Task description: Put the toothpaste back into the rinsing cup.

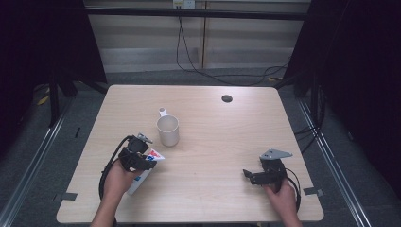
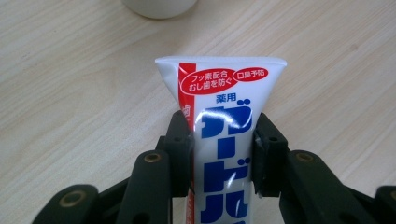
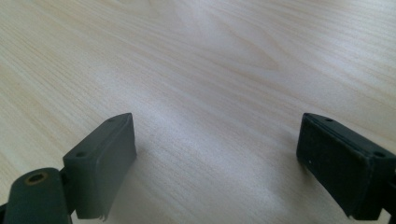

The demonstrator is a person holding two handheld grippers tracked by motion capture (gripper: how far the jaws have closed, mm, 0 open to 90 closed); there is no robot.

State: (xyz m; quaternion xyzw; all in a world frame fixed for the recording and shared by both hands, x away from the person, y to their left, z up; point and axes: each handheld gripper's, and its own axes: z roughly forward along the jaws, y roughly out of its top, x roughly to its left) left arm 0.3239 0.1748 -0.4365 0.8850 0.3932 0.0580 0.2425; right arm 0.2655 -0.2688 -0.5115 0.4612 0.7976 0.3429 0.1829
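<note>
Left gripper [image 1: 142,158] clamped across a white toothpaste tube [image 2: 222,135] with blue and red print, pads [image 2: 180,140] squeezing its midsection, crimped flat end pointing ahead toward the cream mug [image 1: 168,130]; probably gripped mid-body for balance on the way to that mug (a guess). Tube near the table's [image 1: 213,137] front-left, tilted, lower end close to the wood. Right gripper [image 1: 255,176] parked well apart at front-right, jaws spread wide over bare wood, holding nothing. Print and pinch legible from left gripper view; mug handle and spacing clear from high view.
</note>
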